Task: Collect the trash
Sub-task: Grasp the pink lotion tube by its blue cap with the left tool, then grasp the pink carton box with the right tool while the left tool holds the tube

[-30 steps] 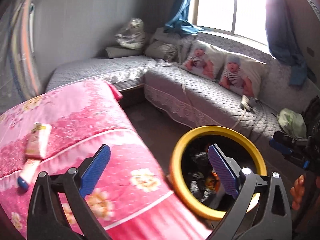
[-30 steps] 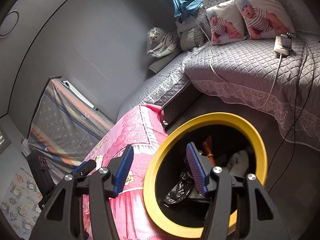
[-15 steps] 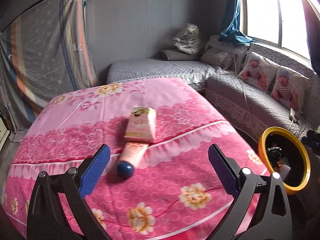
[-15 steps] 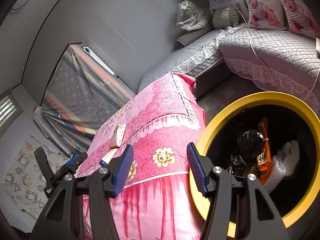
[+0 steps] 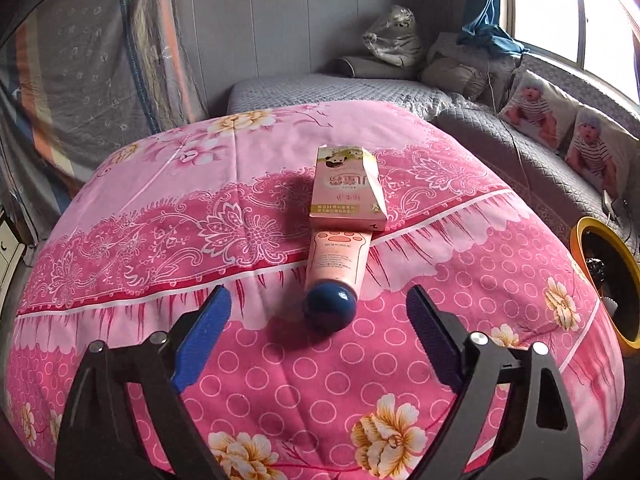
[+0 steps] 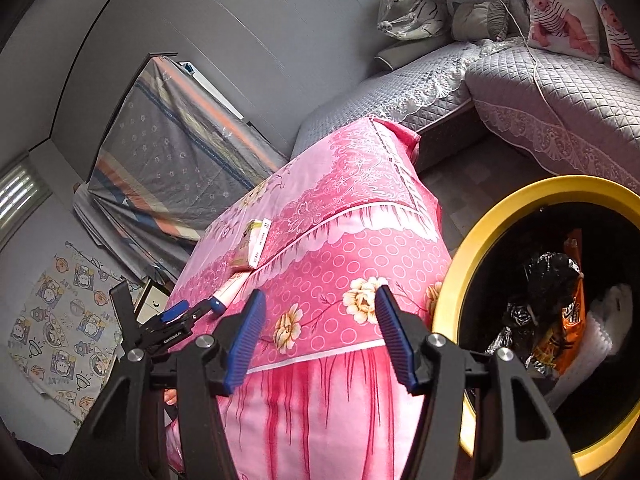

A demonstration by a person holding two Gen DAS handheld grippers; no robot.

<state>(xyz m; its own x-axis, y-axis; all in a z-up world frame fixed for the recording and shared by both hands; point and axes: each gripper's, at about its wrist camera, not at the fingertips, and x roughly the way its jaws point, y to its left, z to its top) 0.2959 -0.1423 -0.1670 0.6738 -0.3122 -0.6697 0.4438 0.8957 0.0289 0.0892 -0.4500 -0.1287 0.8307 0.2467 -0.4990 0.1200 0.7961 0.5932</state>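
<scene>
We find the left gripper (image 5: 318,320) empty, jaws wide but closing, the tube (image 5: 335,270) just beyond, touching the box (image 5: 347,186). We advise straddling its cap squarely. The right gripper (image 6: 318,330), apparently half open, holds nothing beside the bin (image 6: 472,264).

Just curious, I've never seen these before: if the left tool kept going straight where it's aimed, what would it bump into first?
Most likely the pink tube's blue cap, lying ahead between the closing, empty jaws of the left tool.
</scene>
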